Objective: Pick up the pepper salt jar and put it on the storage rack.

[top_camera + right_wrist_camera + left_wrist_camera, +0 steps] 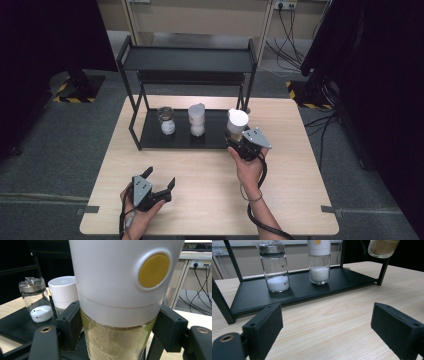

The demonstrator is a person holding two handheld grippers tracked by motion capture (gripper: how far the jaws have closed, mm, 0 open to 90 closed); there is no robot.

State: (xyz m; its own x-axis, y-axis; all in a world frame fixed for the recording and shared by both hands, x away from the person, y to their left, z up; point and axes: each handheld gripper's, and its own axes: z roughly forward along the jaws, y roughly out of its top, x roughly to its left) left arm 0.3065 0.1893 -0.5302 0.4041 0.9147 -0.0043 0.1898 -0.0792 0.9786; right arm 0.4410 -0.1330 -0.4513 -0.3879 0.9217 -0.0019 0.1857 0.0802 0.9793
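Clearly the jar [120,315] of tan powder, glass below a white cap with 1 yellow button, hangs above the right end of the rack's lower shelf [150,136], clamped by the right gripper [239,141] at its glass body, probably so it clears the frame. 2 other jars [166,120] stand on that shelf. Near the desk's front edge, the left gripper [159,181] rests with jaws spread, holding nothing.

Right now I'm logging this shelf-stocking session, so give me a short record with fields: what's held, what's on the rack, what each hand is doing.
held: brown-spice jar with white cap, in the right gripper, jaws shut on its glass
rack lower shelf: steel-capped jar, white-capped jar, both holding white powder
left gripper: jaws open, above the table
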